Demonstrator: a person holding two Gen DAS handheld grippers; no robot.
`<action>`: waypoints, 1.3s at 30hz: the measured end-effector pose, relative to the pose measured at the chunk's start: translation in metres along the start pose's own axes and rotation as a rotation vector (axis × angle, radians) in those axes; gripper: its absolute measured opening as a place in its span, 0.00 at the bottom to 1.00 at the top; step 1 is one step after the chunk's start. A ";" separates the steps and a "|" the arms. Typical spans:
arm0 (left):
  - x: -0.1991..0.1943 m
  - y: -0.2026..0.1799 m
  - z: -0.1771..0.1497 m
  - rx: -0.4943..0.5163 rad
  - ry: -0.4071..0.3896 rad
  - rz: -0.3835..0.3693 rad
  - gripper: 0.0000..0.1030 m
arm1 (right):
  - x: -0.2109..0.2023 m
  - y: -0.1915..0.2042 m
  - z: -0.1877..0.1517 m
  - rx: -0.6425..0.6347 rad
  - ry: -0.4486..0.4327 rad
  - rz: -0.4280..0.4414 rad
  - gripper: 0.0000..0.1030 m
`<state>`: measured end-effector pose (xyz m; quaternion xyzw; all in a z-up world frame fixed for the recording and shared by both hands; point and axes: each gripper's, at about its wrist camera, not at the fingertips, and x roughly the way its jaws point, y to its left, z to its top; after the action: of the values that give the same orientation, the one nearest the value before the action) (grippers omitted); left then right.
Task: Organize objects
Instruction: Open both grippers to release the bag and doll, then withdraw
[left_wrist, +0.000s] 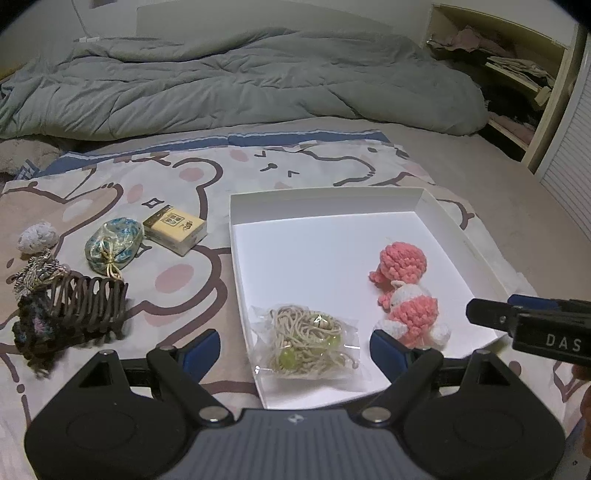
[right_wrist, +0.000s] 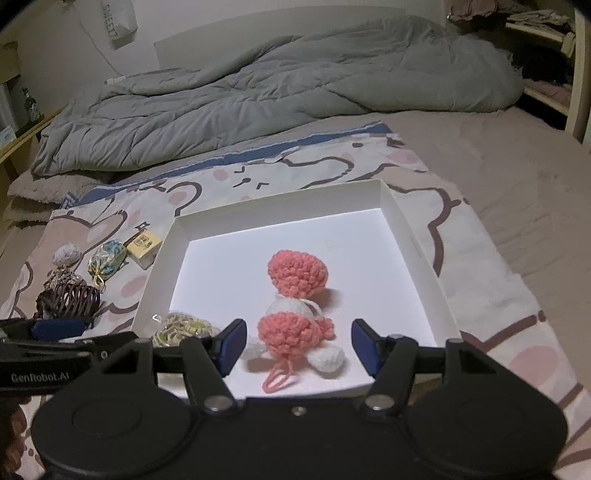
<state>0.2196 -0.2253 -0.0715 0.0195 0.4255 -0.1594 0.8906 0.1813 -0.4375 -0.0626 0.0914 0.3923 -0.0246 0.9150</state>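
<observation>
Left gripper (left_wrist: 295, 341) open, empty, above bagged cord (left_wrist: 308, 341) in box (left_wrist: 325, 199) near-left corner. Right gripper (right_wrist: 298, 345) open, empty, over crochet doll (right_wrist: 295, 295) lying mid-box. Both look dropped off. Hair claw (left_wrist: 88, 301), pouch (left_wrist: 113, 243), small carton (left_wrist: 173, 229) wait left on blanket (left_wrist: 177, 284), likely next.

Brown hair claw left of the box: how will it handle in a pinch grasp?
The hair claw looks rigid, so probably no sag. Its curved open teeth may let pads slip through gaps. Lying on its side against the dark crochet piece, it may rock or snag.
</observation>
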 end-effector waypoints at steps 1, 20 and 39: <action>-0.002 0.000 0.000 0.001 -0.004 0.001 0.88 | -0.003 0.000 -0.001 -0.005 -0.004 -0.001 0.63; -0.040 0.010 -0.025 0.031 -0.047 0.011 1.00 | -0.048 0.011 -0.032 -0.035 -0.068 -0.057 0.89; -0.058 0.017 -0.045 0.068 -0.085 -0.009 1.00 | -0.065 0.025 -0.054 -0.052 -0.105 -0.103 0.99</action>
<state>0.1567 -0.1863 -0.0577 0.0410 0.3817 -0.1784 0.9060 0.1006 -0.4042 -0.0487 0.0457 0.3482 -0.0662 0.9339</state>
